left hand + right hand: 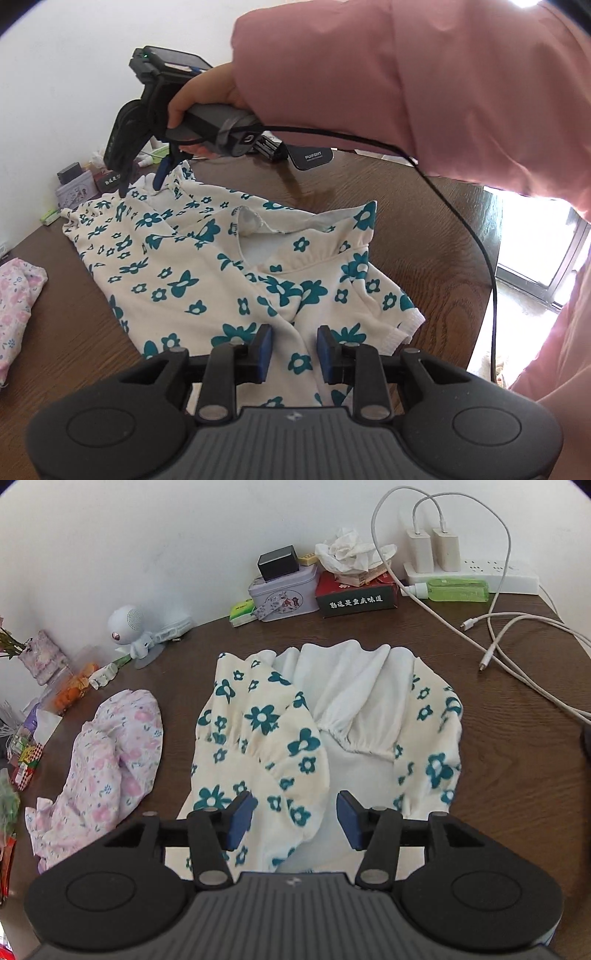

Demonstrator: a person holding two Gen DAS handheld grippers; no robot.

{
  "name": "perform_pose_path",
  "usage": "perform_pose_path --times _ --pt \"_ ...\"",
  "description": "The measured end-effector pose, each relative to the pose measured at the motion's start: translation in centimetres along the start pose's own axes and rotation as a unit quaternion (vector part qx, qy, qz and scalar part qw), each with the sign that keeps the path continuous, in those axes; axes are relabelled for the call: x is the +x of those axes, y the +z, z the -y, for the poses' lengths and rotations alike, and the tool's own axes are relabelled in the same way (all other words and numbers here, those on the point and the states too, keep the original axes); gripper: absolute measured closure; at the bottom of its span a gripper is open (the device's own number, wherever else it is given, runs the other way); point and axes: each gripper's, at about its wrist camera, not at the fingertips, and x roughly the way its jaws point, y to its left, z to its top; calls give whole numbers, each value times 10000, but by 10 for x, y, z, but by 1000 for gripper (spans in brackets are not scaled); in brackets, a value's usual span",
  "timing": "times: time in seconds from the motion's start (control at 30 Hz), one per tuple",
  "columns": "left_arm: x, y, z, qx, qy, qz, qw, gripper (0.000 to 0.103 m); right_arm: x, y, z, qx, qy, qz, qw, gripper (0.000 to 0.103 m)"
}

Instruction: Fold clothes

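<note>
A cream dress with teal flowers [207,273] lies spread on the brown desk [74,317]. Its neck hole faces up, and one end is rumpled so the white inside shows. A crumpled pink flowery cloth [110,753] sits on the desk just beside the dress.

The left claw [293,354] is over the sleeve end of the dress. Its two blue pads are apart with cloth under the gap, and it does not seem to hold anything. The right claw [293,819] is over the rumpled end, near the wall. Its pads are wide apart and it holds nothing.

What could go wrong? The dress is soft and bunched up. A claw could pinch just the top layer, and then the fold would come out crooked. It could also grab too much cloth and drag the whole dress across the desk. The white cables [517,635] lie near the dress, so a big swing could catch them.
</note>
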Motion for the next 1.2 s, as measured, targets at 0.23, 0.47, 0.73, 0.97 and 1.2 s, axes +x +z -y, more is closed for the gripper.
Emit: perform_pose_path --times 0.23,0.47,0.73,0.97,1.2 --pt "0 -2 -7 -44 -184 -46 9998 79 29 9 -27 -640 -128 -392 9971 92" --pt "0 -6 -5 -23 -221 -96 9997 83 33 18 -30 -856 -280 -182 9958 93" --pt "-12 1 -2 4 -99 63 9999 69 11 10 -19 -545 -11 175 9984 46" --pt "-7 15 6 66 -206 207 9996 55 -54 -41 -29 -1184 576 293 9909 48" --pt "-21 12 3 -213 -446 401 9980 53 -104 -116 -46 -1996 1238 117 9719 53"
